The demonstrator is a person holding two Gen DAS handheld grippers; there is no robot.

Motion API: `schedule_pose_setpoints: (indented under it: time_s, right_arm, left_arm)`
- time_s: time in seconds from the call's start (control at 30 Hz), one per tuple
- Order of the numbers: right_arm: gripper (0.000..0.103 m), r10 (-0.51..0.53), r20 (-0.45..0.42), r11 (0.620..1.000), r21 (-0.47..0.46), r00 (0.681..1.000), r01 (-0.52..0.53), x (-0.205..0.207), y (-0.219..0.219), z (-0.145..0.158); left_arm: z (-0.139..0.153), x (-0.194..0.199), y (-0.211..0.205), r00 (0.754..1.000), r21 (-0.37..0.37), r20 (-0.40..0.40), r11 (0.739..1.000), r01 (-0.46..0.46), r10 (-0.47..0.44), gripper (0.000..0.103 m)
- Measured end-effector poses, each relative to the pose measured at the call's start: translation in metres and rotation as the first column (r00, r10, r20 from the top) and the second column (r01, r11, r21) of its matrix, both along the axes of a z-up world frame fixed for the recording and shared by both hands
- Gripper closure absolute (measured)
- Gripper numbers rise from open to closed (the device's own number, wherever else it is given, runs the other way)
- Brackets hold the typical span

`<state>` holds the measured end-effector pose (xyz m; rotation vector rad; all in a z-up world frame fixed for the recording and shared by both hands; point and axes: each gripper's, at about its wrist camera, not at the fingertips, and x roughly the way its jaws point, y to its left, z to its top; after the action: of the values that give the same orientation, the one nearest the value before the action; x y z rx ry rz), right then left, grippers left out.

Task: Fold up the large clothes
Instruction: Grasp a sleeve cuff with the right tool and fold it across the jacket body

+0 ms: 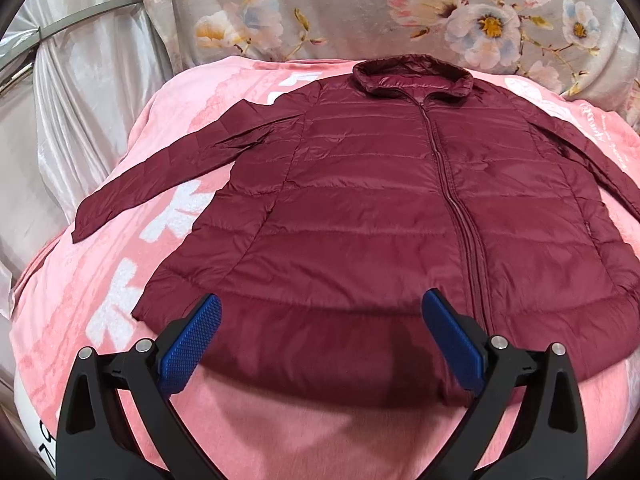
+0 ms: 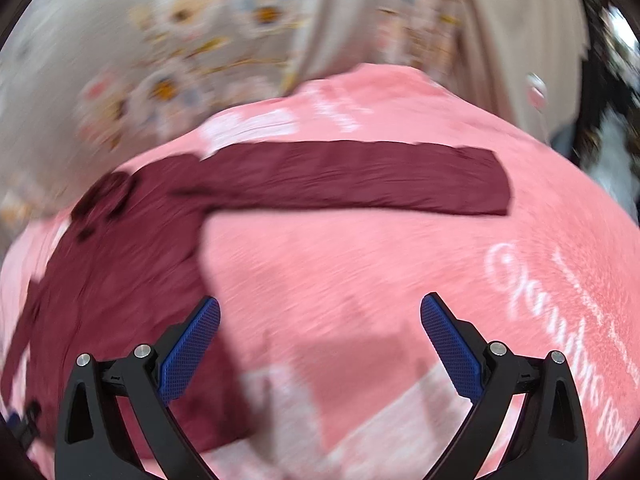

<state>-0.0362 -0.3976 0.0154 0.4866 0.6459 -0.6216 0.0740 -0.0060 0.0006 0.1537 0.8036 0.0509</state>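
Note:
A maroon quilted jacket (image 1: pixel 380 208) lies flat and zipped on a pink blanket (image 1: pixel 280 420), collar at the far end and both sleeves spread out. My left gripper (image 1: pixel 322 306) is open, its blue pads hovering over the near hem with nothing between them. In the blurred right wrist view, the jacket's body (image 2: pixel 120 280) fills the left side and one sleeve (image 2: pixel 360 176) stretches to the right across the blanket (image 2: pixel 360 280). My right gripper (image 2: pixel 320 308) is open above bare blanket beside the jacket's edge, and holds nothing.
A grey floral cloth (image 1: pixel 400 12) hangs behind the blanket, and shiny pale drapery (image 1: pixel 80 100) sits at the left. White lettering (image 2: pixel 560 320) marks the blanket at the right. A dark cluttered area (image 2: pixel 608 120) lies beyond the blanket's far right edge.

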Motion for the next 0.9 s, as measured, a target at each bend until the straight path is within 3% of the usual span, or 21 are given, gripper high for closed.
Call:
schedule_pose_setpoints:
  time_s: [0.2, 0.37, 0.47, 0.6, 0.67, 0.7, 0.73, 0.8, 0.9]
  right_arm:
    - [0.005, -0.11, -0.023, 0.992, 0.058, 0.994, 0.111, 0.003, -0.06, -0.018]
    - [0.006, -0.205, 0.001, 0.962, 0.187, 0.979, 0.201, 0.004, -0.113, -0.042]
    - [0.017, -0.258, 0.032, 0.938, 0.25, 0.966, 0.242, 0.004, -0.137, -0.051]
    - [0.038, -0.315, 0.04, 0.925, 0.237, 0.948, 0.297, 0.01, -0.163, -0.051]
    - [0.062, -0.341, 0.041, 0.917, 0.233, 0.939, 0.322, 0.015, -0.174, -0.053]
    - [0.082, -0.355, 0.036, 0.914, 0.224, 0.934, 0.339, 0.02, -0.18, -0.054]
    - [0.094, -0.359, 0.036, 0.914, 0.215, 0.932, 0.344, 0.025, -0.184, -0.054]
    - [0.096, -0.355, 0.053, 0.919, 0.202, 0.933, 0.338, 0.04, -0.188, -0.046]
    - [0.097, -0.267, 0.134, 0.962, 0.098, 0.954, 0.255, 0.075, -0.165, -0.003]
  left_arm:
    - [-0.003, 0.023, -0.009, 1.0, 0.018, -0.011, 1.0, 0.015, -0.015, 0.005]
    - [-0.001, 0.044, -0.009, 1.0, 0.015, -0.011, 1.0, 0.023, -0.023, 0.005]
    - [0.0, 0.054, -0.003, 1.0, 0.032, 0.004, 0.999, 0.014, -0.014, 0.005]
    - [0.001, 0.073, 0.011, 1.0, 0.032, 0.0, 0.999, -0.016, 0.016, 0.005]
    - [0.0, 0.08, 0.019, 0.999, 0.026, -0.008, 0.999, -0.032, 0.032, 0.005]
    - [0.0, 0.085, 0.023, 0.999, 0.023, -0.012, 0.999, -0.044, 0.044, 0.005]
    - [-0.001, 0.089, 0.027, 0.998, 0.021, -0.016, 0.998, -0.054, 0.054, 0.005]
    - [-0.002, 0.099, 0.035, 0.996, 0.014, -0.029, 0.997, -0.08, 0.08, 0.005]
    - [-0.004, 0.111, 0.048, 0.993, -0.011, -0.053, 0.994, -0.111, 0.11, 0.005]
